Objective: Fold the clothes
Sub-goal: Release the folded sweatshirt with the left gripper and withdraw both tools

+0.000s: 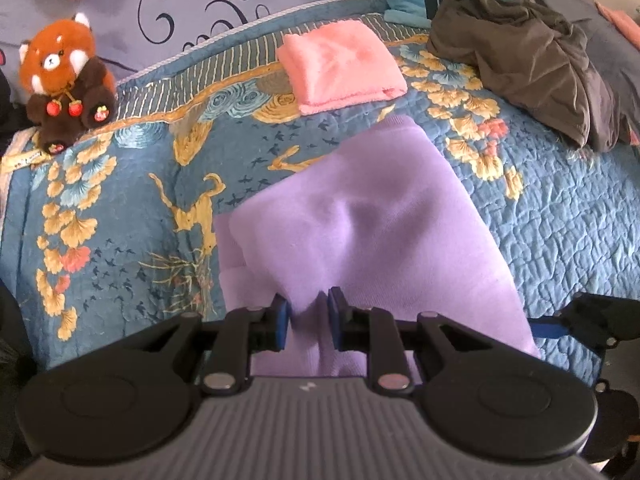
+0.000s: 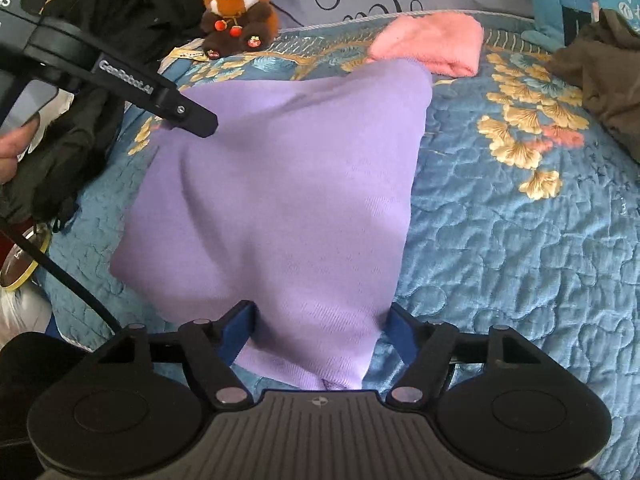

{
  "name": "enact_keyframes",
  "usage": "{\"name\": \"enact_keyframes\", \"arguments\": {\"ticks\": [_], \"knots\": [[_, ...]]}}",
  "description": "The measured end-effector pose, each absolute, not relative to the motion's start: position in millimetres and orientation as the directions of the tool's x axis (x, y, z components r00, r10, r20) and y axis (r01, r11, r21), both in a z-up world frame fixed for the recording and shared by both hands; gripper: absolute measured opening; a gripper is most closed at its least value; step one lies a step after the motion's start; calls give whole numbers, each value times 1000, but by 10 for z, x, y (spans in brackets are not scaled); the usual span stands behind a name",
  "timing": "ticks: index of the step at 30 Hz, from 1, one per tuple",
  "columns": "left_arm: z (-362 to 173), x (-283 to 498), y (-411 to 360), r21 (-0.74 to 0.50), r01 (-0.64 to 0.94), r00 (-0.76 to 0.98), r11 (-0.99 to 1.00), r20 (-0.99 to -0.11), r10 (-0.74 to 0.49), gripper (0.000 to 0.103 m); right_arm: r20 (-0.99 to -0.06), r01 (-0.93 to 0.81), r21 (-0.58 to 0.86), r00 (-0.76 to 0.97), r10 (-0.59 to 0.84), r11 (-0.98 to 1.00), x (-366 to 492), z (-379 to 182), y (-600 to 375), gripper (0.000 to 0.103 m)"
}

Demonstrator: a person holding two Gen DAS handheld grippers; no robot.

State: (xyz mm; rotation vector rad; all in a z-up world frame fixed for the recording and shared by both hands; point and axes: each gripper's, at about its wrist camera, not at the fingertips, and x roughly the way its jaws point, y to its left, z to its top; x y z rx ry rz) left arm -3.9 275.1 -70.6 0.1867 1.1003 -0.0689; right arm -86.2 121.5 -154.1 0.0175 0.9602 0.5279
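A lilac garment (image 1: 360, 220), folded to a rough rectangle, lies on the blue patterned quilt (image 1: 120, 200). My left gripper (image 1: 308, 318) is shut on a bunched near edge of it, blue pads (image 1: 282, 322) pressing the cloth. In the right wrist view the lilac garment (image 2: 280, 180) stretches from the left gripper (image 2: 192, 120) at its far left corner down to my right gripper (image 2: 322, 332). The right gripper's fingers (image 2: 400, 332) stand wide apart with the cloth's narrowed end lying between them. From the left wrist view, the right gripper (image 1: 580, 320) sits at the garment's right edge.
A folded pink towel (image 1: 344, 66) lies beyond the garment. An olive-grey heap of clothes (image 1: 520, 60) sits at the back right. A red panda plush (image 1: 64, 80) stands back left. Dark clothing (image 2: 120, 20) and a person's hand (image 2: 12, 152) are at the left.
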Motion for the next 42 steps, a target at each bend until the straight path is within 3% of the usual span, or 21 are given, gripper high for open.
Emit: {"name": "enact_keyframes", "arguments": {"ticks": [8, 16, 20, 25, 28, 30, 32, 34, 39, 42], "knots": [[-742, -58, 2628, 175, 170, 465, 970, -882, 77, 22, -668, -491, 163, 583, 462, 856, -968, -1093, 1253, 62], [-794, -67, 2705, 136, 154, 455, 979, -889, 52, 23, -741, -569, 72, 519, 425, 819, -841, -1335, 1621, 70], [-750, -36, 2794, 113, 141, 458, 984, -888, 36, 28, -749, -594, 8, 529, 398, 805, -869, -1373, 1691, 73], [-527, -33, 3063, 182, 52, 493, 982, -860, 133, 27, -747, -576, 38, 526, 406, 817, -842, -1406, 1654, 76], [-351, -122, 3363, 83, -21, 506, 996, -859, 82, 27, -738, -562, 81, 521, 428, 823, -839, -1381, 1625, 78], [-261, -251, 3395, 80, -23, 530, 997, -844, 80, 27, -721, -539, 134, 523, 455, 832, -838, -1328, 1558, 75], [-222, -372, 3342, 49, 7, 543, 999, -839, 37, 27, -690, -499, 216, 530, 493, 839, -825, -1233, 1433, 62], [-247, -468, 3231, -7, 67, 547, 998, -836, -43, 27, -664, -466, 250, 556, 500, 849, -850, -1126, 1309, 62], [-669, -510, 2849, -24, 140, 455, 990, -886, -86, 28, -645, -453, 200, 606, 465, 868, -883, -983, 1207, 62], [-1043, -491, 2856, -1, 88, 390, 996, -920, -35, 40, -636, -457, 202, 611, 471, 866, -853, -933, 1187, 62]]}}
